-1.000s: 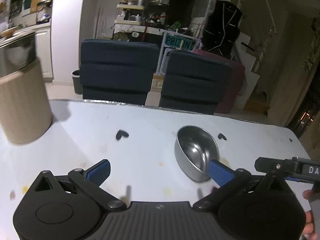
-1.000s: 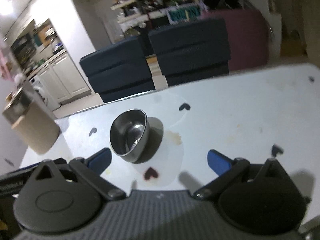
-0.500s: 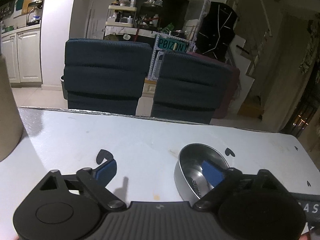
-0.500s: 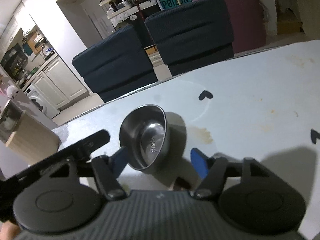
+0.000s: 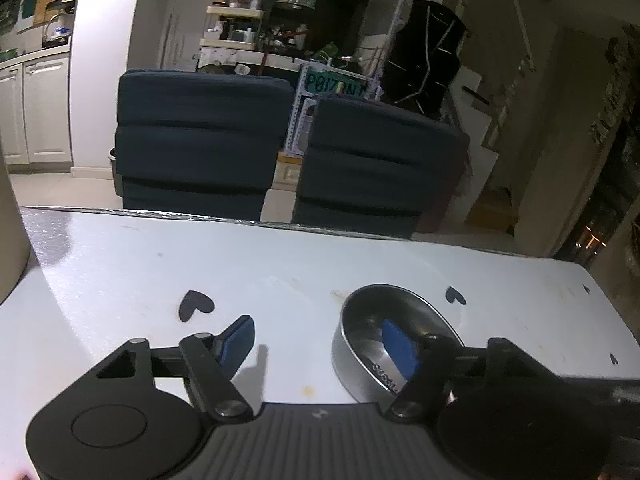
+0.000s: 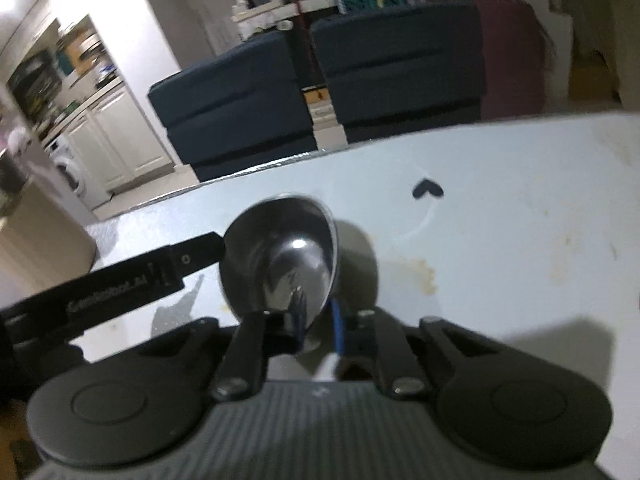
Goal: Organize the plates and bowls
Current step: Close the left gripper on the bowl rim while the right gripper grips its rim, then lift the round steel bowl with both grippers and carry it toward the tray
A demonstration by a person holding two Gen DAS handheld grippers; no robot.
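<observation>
A single steel bowl (image 5: 368, 316) (image 6: 280, 240) stands on the white table (image 5: 280, 264) (image 6: 500, 220). My left gripper (image 5: 320, 344) straddles the bowl's left wall. Its right blue pad (image 5: 400, 348) is inside the bowl and its left pad (image 5: 238, 340) hangs over the table. The jaws are closing and do not press the wall. My right gripper (image 6: 318, 320) is closing on the bowl's near rim, which is pinched between its blue pads, one inside and one outside. The left gripper's black finger (image 6: 120, 280) reaches the bowl from the left in the right wrist view.
A beige cylindrical container (image 5: 8, 240) (image 6: 36, 240) stands at the table's left end. Two dark blue chairs (image 5: 200, 140) (image 5: 380, 160) sit just beyond the far edge. Black heart-shaped marks (image 5: 194, 304) (image 6: 426, 190) and yellowish stains dot the tabletop.
Both grippers came down and in on the bowl. The right jaws went from wide apart to pinching the near rim. The left jaws narrowed, and its right finger entered the bowl.
</observation>
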